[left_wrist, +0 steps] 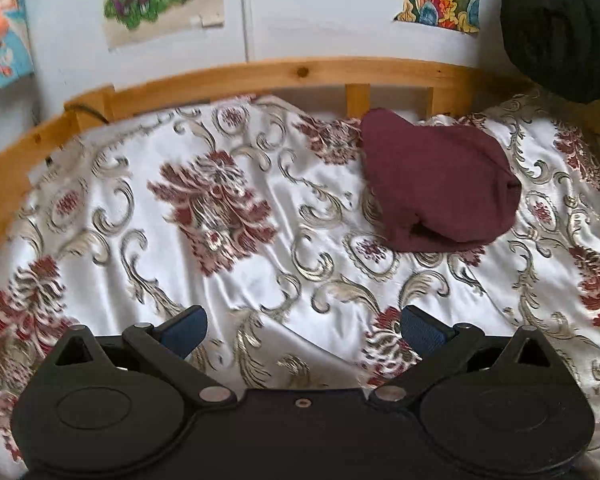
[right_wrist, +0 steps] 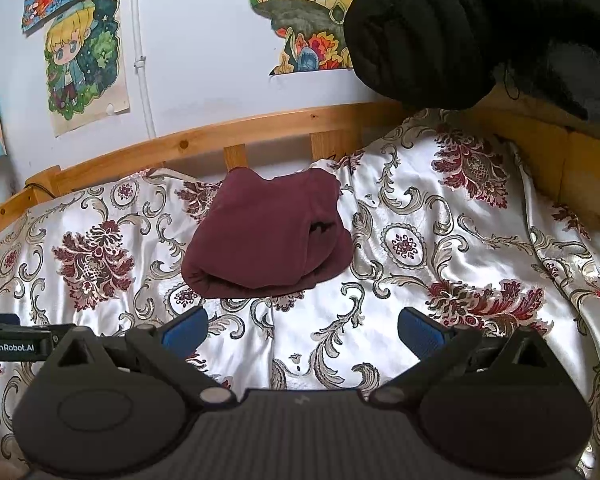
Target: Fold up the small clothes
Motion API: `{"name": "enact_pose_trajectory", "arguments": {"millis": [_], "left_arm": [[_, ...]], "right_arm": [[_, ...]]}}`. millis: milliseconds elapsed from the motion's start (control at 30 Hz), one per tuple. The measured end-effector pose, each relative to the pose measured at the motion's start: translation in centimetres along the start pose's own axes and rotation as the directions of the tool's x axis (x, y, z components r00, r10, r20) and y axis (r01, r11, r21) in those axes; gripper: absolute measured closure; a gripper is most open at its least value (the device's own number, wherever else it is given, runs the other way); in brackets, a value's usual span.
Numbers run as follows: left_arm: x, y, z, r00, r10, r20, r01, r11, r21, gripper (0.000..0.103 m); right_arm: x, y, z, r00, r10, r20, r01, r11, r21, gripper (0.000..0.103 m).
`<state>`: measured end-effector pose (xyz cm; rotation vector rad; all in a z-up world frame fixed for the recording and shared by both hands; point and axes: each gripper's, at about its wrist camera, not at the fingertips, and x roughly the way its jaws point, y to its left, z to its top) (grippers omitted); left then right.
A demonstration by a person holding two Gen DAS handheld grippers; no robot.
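Note:
A maroon garment (left_wrist: pixel 436 184) lies folded into a compact bundle on the white floral bedspread (left_wrist: pixel 260 248), near the wooden headboard. It also shows in the right wrist view (right_wrist: pixel 268 236). My left gripper (left_wrist: pixel 302 330) is open and empty, above the bedspread, with the garment ahead and to its right. My right gripper (right_wrist: pixel 302 330) is open and empty, just short of the garment's near edge. The left gripper's body (right_wrist: pixel 12 340) shows at the left edge of the right wrist view.
A wooden bed rail (right_wrist: pixel 260 128) runs along the wall behind the bed. A black padded garment (right_wrist: pixel 480 28) hangs over the far right corner. Drawings (right_wrist: pixel 84 64) are stuck on the wall. The bedspread (right_wrist: pixel 460 240) is wrinkled on the right.

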<state>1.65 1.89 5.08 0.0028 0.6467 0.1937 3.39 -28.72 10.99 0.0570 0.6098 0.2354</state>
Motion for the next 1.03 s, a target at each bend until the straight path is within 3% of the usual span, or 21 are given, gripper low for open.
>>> {"name": "enact_pose_trajectory", "arguments": {"millis": [500,767,1033], "left_arm": [[-0.9,-0.7,0.2,0.999,0.018,0.047,-0.020,0.999,0.043,0.001],[-0.7,-0.7,0.2,1.000,0.015,0.028,-0.016,0.999,0.044,0.001],[-0.5,-0.5,0.1,0.999,-0.047,0.005,0.046,0.999,0.009,0.001]], "right_arm": [[0.1,-0.1,0.0,1.000,0.002,-0.008,-0.002,1.000,0.003,0.000],[0.2,-0.2,-0.3,1.000,0.001,-0.017,-0.001,1.000,0.012,0.000],[0.6,-0.1,-0.4,0.999,0.007,-0.052,-0.006,1.000,0.015,0.000]]}}
